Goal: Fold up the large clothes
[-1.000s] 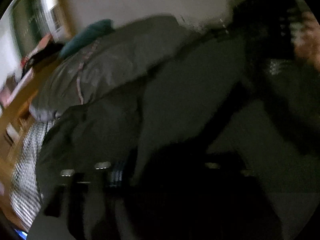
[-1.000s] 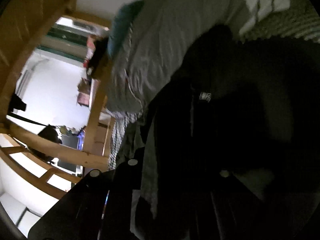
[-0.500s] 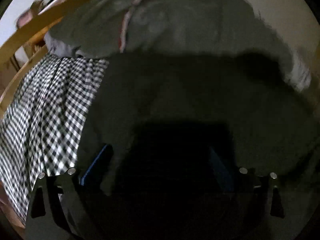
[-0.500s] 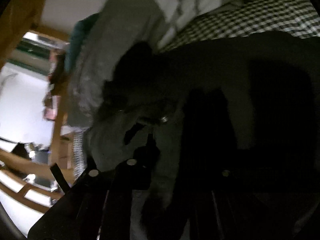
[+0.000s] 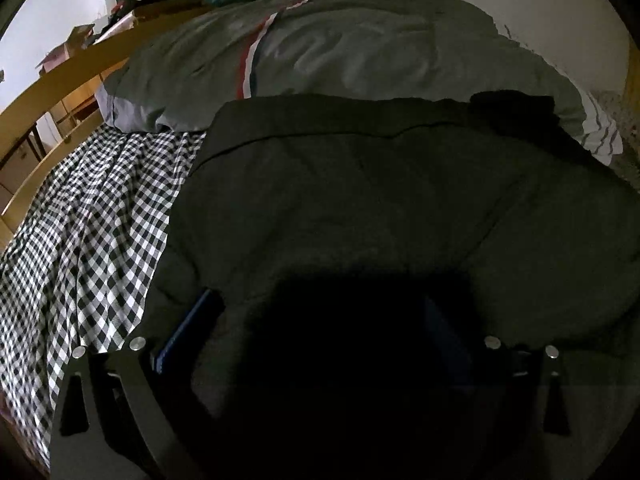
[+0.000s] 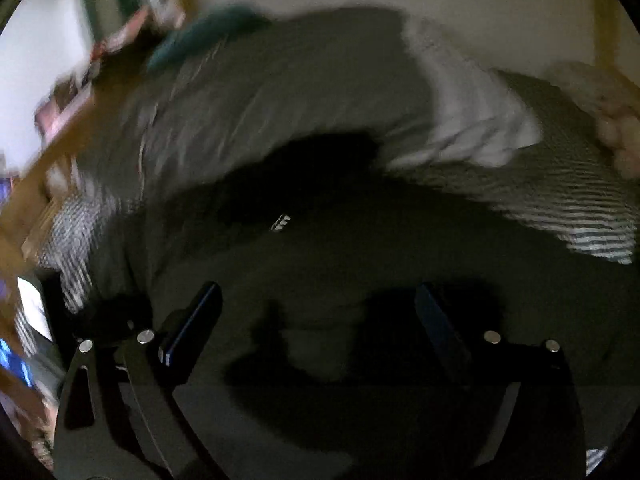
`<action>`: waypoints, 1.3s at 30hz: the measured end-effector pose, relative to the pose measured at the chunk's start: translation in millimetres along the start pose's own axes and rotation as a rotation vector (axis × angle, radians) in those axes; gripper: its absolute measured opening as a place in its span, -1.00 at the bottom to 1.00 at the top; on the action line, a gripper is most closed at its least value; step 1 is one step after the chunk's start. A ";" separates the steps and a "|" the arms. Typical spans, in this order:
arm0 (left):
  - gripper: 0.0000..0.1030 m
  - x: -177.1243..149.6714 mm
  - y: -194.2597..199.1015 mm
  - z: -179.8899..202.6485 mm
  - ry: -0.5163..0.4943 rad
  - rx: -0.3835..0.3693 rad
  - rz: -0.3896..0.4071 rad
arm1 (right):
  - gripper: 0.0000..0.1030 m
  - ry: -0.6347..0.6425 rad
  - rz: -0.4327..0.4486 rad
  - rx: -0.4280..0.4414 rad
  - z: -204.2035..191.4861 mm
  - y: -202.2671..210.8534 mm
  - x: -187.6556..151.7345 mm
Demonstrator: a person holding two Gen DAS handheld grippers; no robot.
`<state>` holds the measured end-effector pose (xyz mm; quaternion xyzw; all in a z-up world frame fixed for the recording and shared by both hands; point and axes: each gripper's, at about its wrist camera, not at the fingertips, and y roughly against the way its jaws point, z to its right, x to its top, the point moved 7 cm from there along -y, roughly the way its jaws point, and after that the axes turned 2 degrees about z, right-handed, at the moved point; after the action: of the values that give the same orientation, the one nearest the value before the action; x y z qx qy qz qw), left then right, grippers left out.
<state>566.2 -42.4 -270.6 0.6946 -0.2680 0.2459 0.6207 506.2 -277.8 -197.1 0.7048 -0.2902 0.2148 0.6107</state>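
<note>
Both the left gripper and the right gripper have just opened wide and hold nothing. The dark garment lies loose below the grey pillow, so a careless regrasp could undo its fold.

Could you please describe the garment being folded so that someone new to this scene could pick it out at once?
Start at the bed with the checked sheet. In front of the grey pillow lies the dark garment, spread flat over the sheet. It is the only near-black, plain piece of cloth there; its neighbours are checked, grey or striped.
</note>
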 end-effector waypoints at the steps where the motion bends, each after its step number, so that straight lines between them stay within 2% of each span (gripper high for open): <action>1: 0.89 -0.2 -0.9 0.1 -0.002 0.004 -0.002 | 0.86 0.023 -0.058 -0.024 -9.1 -20.9 -9.5; 2: 0.90 0.0 -1.4 -0.2 -0.002 0.006 -0.003 | 0.87 0.073 -0.141 -0.110 -11.1 -51.4 -27.7; 5: 0.91 -0.6 -3.6 0.7 -0.005 0.018 -0.009 | 0.92 0.085 -0.151 -0.140 -11.3 -68.3 -37.9; 8: 0.92 -0.7 -5.8 2.1 -0.015 0.032 -0.005 | 0.91 0.062 -0.196 -0.141 -10.4 -57.7 -35.1; 10: 0.92 -0.4 -6.8 1.4 -0.012 0.030 -0.004 | 0.91 0.024 -0.152 -0.139 -5.0 -37.1 -32.3; 12: 0.92 0.0 -7.2 1.1 -0.008 0.025 0.001 | 0.91 0.044 -0.189 -0.165 8.4 -44.4 -49.5; 14: 0.92 0.3 -7.6 1.9 -0.010 0.024 0.004 | 0.92 0.064 -0.167 -0.142 11.4 -47.5 -61.9; 18: 0.92 -0.5 -7.5 0.9 -0.004 0.022 0.016 | 0.92 0.043 -0.210 -0.179 7.9 -46.1 -58.1; 20: 0.92 -0.6 -7.4 0.8 -0.002 0.024 0.022 | 0.92 0.026 -0.167 -0.172 6.2 -27.4 -52.0; 21: 0.92 -0.5 -7.4 0.9 -0.002 0.026 0.025 | 0.92 0.034 -0.180 -0.189 11.6 -30.6 -61.2; 23: 0.92 0.0 -7.2 2.1 -0.008 0.030 0.030 | 0.93 0.036 -0.177 -0.157 18.2 -41.9 -71.9; 28: 0.92 0.6 -8.0 1.6 -0.013 0.035 0.024 | 0.93 0.038 -0.161 -0.164 18.4 -49.5 -68.4; 31: 0.92 1.0 -6.0 0.8 -0.020 0.037 0.000 | 0.93 0.043 -0.168 -0.157 15.2 -41.1 -67.6; 34: 0.89 4.5 10.6 3.9 -0.013 0.048 -0.019 | 0.93 0.037 -0.162 -0.090 20.0 -17.9 -57.9; 36: 0.89 9.7 31.6 17.0 0.011 0.012 0.022 | 0.93 0.014 -0.119 -0.071 34.3 4.0 -48.9; 39: 0.89 15.7 66.1 63.9 0.014 -0.103 0.058 | 0.93 -0.079 -0.073 -0.048 77.7 41.4 -35.3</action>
<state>533.6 -112.6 -218.7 0.6517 -0.2961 0.2547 0.6502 448.3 -352.7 -202.5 0.7080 -0.2931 0.1575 0.6230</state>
